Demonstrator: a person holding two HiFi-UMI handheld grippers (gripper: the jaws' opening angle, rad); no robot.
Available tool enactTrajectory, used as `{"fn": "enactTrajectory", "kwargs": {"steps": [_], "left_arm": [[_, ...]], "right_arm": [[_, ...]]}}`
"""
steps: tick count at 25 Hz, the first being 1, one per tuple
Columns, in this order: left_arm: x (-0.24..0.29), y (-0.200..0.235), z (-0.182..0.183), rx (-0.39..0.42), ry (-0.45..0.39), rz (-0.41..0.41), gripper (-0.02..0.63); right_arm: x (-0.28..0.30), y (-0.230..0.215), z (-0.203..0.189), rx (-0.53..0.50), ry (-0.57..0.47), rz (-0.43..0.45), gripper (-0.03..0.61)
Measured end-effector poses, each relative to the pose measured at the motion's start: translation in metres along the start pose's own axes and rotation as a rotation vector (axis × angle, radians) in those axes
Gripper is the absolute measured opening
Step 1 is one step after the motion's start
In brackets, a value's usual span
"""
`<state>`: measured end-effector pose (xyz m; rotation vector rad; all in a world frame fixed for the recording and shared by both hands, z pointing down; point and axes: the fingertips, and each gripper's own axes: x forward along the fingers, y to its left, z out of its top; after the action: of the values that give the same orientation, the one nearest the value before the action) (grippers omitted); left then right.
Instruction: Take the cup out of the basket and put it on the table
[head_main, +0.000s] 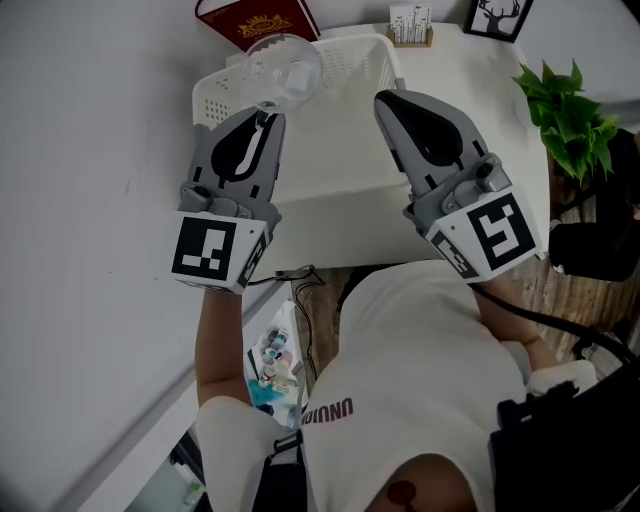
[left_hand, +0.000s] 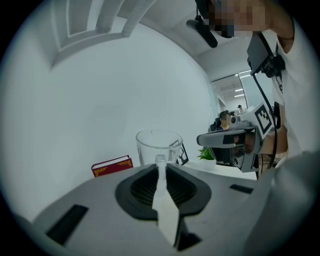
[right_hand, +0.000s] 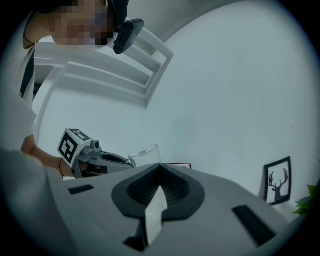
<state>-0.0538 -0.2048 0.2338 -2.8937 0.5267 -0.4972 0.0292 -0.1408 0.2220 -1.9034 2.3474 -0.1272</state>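
White tabletop (head_main: 480, 90) pushed up against a plain pale wall, that's the setup, with a white perforated plastic basket (head_main: 215, 95) sitting on it. Behind the basket are a dark red hardcover book (head_main: 258, 20) and a small black-framed deer picture (head_main: 497, 17), and a leafy green plant (head_main: 565, 115) is off to my right. My left gripper (head_main: 265, 120) is clamped down nearly all the way on the handle of the clear glass cup (head_main: 283, 68), pinching it right at the tips. The cup sticks out past the jaws, mouth up. From the head view it hangs over the back left corner of the basket and looks lifted clear of it, not on the table. My right gripper (head_main: 392, 100) is hovering over the basket with its jaws together at the tips and nothing in them.
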Motion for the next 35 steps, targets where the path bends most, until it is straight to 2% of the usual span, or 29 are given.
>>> {"fn": "enactTrajectory", "kwargs": {"steps": [16, 22, 30, 35], "left_arm": [[-0.032, -0.017, 0.015, -0.02, -0.042, 0.141, 0.043], [-0.042, -0.024, 0.013, -0.091, -0.044, 0.213, 0.043], [-0.062, -0.032, 0.008, -0.129, -0.049, 0.309, 0.043], [-0.073, -0.043, 0.01, -0.125, -0.046, 0.359, 0.043]], "right_arm": [[-0.006, 0.015, 0.0, 0.006, -0.001, 0.09, 0.018], [-0.012, 0.02, -0.002, 0.007, -0.001, 0.132, 0.018], [-0.02, 0.031, -0.003, 0.002, 0.002, 0.194, 0.017], [-0.025, 0.036, -0.001, 0.005, -0.007, 0.225, 0.017]]}}
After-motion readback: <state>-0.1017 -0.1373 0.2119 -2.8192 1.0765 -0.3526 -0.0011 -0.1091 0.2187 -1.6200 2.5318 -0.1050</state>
